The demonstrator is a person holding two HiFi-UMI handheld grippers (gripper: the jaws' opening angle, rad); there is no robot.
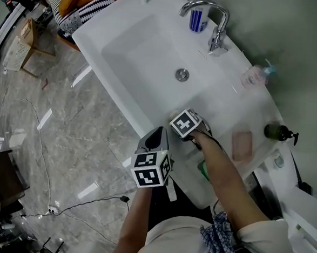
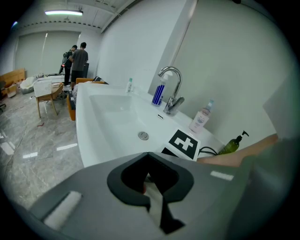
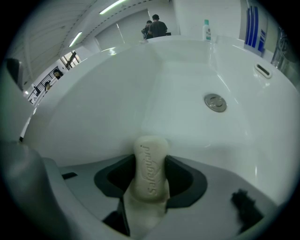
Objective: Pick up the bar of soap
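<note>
A: Largest item?
B: White sink (image 1: 136,57), set at an angle across head view.
A: Left gripper (image 2: 148,164)?
B: Clenched, empty; just beside the right one, at sink's front edge.
A: Right gripper (image 3: 151,161)?
B: Clamped on soap (image 3: 150,176), pointed steeply down.
A: Soap's place?
B: Lengthwise between jaws, lettered face toward camera, over basin's near slope, drain (image 3: 215,102) beyond; touching or lifted, cannot tell.
</note>
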